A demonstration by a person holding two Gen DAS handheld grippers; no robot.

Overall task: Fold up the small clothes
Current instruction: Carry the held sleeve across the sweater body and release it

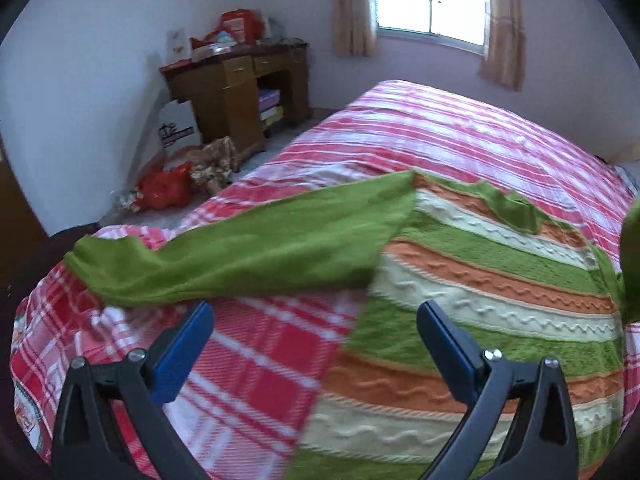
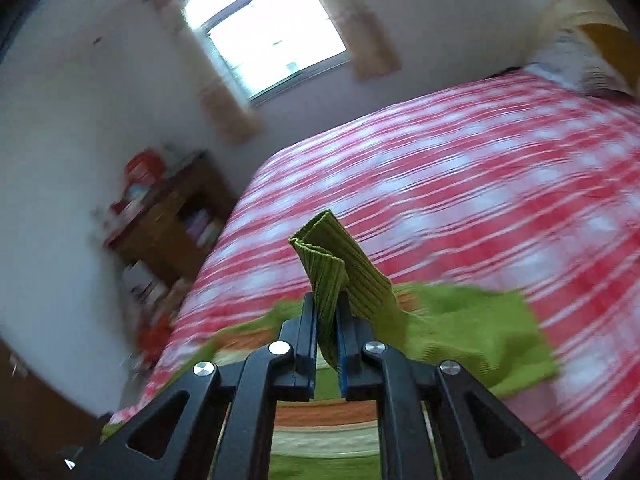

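A small knitted sweater with green, orange and cream stripes lies on the red plaid bed. Its left green sleeve stretches out to the left. My left gripper is open and empty, just above the sweater's left edge below that sleeve. My right gripper is shut on the ribbed green cuff of the other sleeve and holds it raised above the sweater body. That raised sleeve shows at the right edge of the left wrist view.
A wooden desk with clutter stands against the far wall left of the bed. Bags lie on the floor beside it. A curtained window is behind the bed. Pillows sit at the far right.
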